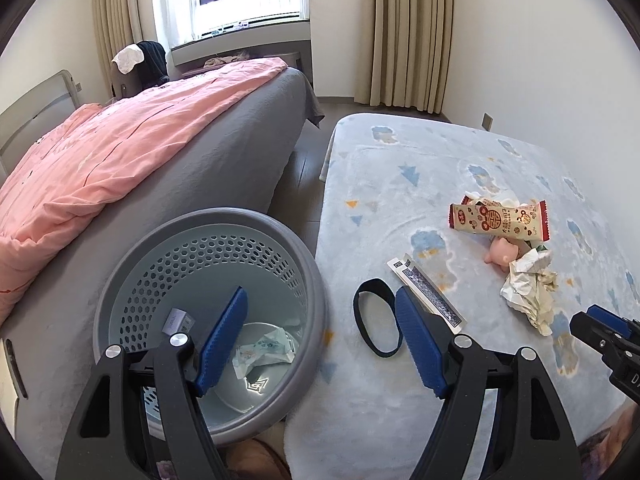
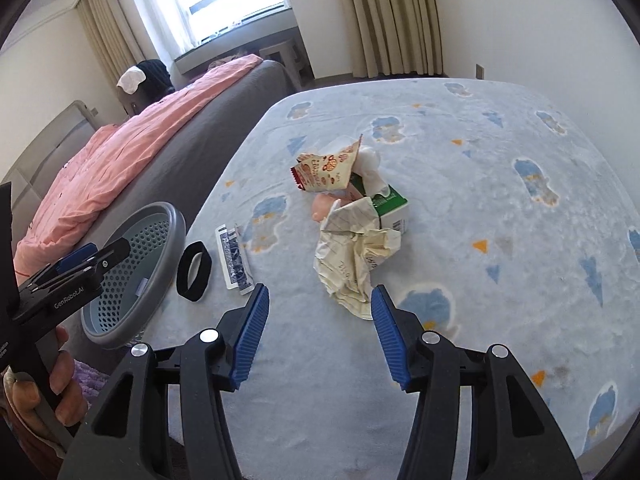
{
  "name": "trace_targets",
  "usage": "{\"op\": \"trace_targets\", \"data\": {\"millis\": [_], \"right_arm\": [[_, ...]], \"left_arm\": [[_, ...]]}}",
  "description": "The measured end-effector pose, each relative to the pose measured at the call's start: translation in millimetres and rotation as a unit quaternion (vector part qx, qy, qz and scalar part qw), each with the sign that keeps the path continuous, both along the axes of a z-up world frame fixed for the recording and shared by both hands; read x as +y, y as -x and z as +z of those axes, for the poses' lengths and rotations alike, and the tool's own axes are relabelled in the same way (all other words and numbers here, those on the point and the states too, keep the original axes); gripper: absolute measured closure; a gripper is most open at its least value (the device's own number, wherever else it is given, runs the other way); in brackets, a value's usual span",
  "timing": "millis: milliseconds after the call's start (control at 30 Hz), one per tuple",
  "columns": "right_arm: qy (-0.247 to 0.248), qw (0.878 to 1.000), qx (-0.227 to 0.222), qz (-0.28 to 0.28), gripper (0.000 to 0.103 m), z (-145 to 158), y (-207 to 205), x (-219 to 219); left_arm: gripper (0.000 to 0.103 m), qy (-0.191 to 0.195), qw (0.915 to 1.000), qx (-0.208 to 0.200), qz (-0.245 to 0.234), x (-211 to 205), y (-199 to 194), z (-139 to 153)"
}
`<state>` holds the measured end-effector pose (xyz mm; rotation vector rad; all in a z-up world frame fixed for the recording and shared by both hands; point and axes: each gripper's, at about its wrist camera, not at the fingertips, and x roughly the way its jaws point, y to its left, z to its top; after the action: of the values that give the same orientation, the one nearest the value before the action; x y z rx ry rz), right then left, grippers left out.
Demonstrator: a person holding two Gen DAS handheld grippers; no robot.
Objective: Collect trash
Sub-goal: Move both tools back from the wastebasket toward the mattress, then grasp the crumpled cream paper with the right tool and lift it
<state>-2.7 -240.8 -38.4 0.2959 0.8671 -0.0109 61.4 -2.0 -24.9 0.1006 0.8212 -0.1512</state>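
A grey perforated basket [image 1: 120, 280] stands between the bed and a light blue rug [image 1: 380, 160], with a crumpled wrapper [image 1: 264, 352] and a small label inside. My left gripper [image 1: 320, 344] hangs open over the basket's right rim, with nothing between its fingers. On the rug lie a black band [image 1: 376, 328], a silver strip wrapper [image 1: 428, 296], a red-and-cream snack wrapper [image 2: 324, 170], a green-white carton [image 2: 390, 204], a pink toy [image 2: 324, 206] and crumpled paper [image 2: 352, 256]. My right gripper [image 2: 320, 332] is open just short of the crumpled paper, holding nothing.
A bed [image 1: 240, 152] with a pink duvet [image 1: 120, 140] runs along the left, close to the basket. Curtains and a window close the far wall. In the right wrist view a person's hand [image 2: 60, 380] holds the left gripper [image 2: 100, 254] over the basket [image 2: 160, 240].
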Motion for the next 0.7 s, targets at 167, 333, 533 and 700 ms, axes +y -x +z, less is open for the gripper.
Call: {"op": "trace_targets", "data": {"millis": [167,333,533,700], "right_arm": [[-0.006,1.000,0.002,-0.010,0.047,-6.9,2.5,-11.4],[-0.009,1.000,0.002,-0.016,0.044,-12.5,3.4,-20.0],[-0.020,1.000,0.005,-0.022,0.043,-19.4,2.7,-28.6],[-0.014,1.000,0.006,-0.018,0.040,-23.0,1.4,-27.4]], "left_arm": [[0.030,-0.003,0.9999,0.003,-0.010,-14.3,-0.8,-4.9],[0.030,-0.005,0.9998,0.004,-0.020,-27.4,-1.0,-8.2],[0.030,-0.012,0.9996,0.009,-0.025,-36.2,-3.2,-13.4],[0.030,-0.013,0.9995,0.012,-0.026,-39.9,-5.4,-16.9]]}}
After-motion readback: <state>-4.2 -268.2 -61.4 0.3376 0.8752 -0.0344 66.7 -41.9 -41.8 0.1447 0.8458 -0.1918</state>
